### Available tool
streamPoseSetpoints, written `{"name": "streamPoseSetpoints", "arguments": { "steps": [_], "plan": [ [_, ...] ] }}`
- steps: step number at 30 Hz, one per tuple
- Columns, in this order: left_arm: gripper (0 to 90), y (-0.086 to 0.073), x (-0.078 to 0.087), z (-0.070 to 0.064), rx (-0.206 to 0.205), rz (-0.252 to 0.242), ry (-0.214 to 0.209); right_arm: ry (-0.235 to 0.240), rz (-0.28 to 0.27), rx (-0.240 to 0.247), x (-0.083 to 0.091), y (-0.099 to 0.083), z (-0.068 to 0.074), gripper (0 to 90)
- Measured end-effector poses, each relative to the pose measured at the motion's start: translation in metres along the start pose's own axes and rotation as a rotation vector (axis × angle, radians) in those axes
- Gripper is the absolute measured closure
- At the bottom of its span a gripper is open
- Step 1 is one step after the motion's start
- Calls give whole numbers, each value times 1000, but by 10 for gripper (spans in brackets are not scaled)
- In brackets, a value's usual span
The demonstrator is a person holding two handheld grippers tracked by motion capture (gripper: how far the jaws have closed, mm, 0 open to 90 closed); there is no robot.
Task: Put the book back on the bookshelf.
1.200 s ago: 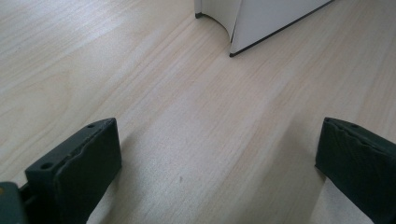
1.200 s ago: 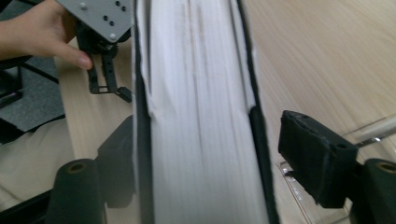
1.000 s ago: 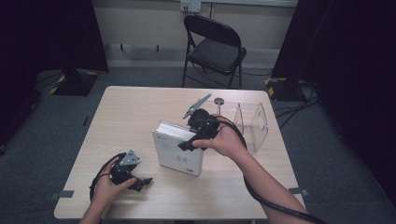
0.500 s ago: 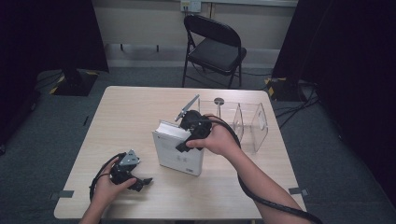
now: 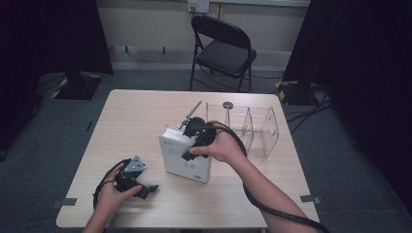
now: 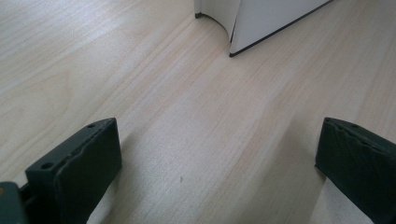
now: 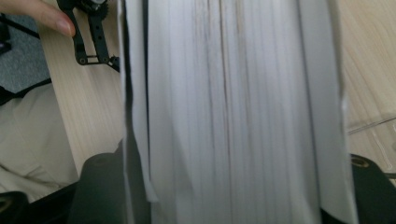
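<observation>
A thick white book [image 5: 187, 162] stands on edge near the middle of the wooden table [image 5: 126, 121]. My right gripper [image 5: 194, 141] comes down on its top edge, jaws on either side of the covers. In the right gripper view the page block [image 7: 233, 93] spans the whole gap of the right gripper [image 7: 233, 196], touching both jaws. My left gripper [image 5: 148, 190] rests low on the table at the front left, wide open with only bare wood in the gap of the left gripper [image 6: 219, 172]. The book's lower corner [image 6: 261, 18] lies ahead of it.
A clear plastic divider rack [image 5: 252, 128] stands just right of the book, at the table's right side. A black folding chair [image 5: 223, 48] is behind the table. Cables trail from both grippers. The left gripper's linkage [image 7: 91, 32] and a fingertip appear beyond the book.
My right gripper has moved left and down over the top of the book, and its jaws now straddle the pages. The left gripper has stayed in place.
</observation>
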State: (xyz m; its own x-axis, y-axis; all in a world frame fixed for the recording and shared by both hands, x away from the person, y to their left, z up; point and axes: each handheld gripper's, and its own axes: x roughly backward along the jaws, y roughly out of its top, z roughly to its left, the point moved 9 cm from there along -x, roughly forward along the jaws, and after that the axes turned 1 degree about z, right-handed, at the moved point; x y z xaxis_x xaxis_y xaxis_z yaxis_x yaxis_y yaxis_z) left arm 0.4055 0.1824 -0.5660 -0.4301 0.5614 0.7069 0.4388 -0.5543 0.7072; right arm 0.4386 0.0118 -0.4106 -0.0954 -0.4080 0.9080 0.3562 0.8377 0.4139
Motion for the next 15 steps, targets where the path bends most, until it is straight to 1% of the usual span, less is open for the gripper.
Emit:
{"name": "streamPoseSetpoints", "arguments": {
  "steps": [3, 5, 6, 7, 10, 11, 15],
  "plan": [
    [0, 0, 0, 0, 0, 0, 0, 0, 20, 27, -1, -1, 2, 418],
    [0, 0, 0, 0, 0, 0, 0, 2, 23, 26, -1, -1, 2, 420],
    [0, 0, 0, 0, 0, 0, 0, -7, 21, 31, -1, -1, 2, 423],
    [0, 0, 0, 0, 0, 0, 0, -14, 16, 27, -1, -1, 2, 427],
    [0, 0, 0, 0, 0, 0, 0, -16, 7, 23, -1, -1, 1, 430],
    [0, 0, 0, 0, 0, 0, -1, -28, -1, 24, -1, 0, 1, 432],
    [0, 0, 0, 0, 0, 0, -3, -25, 3, 11, 0, 0, 1, 437]
  ]
}}
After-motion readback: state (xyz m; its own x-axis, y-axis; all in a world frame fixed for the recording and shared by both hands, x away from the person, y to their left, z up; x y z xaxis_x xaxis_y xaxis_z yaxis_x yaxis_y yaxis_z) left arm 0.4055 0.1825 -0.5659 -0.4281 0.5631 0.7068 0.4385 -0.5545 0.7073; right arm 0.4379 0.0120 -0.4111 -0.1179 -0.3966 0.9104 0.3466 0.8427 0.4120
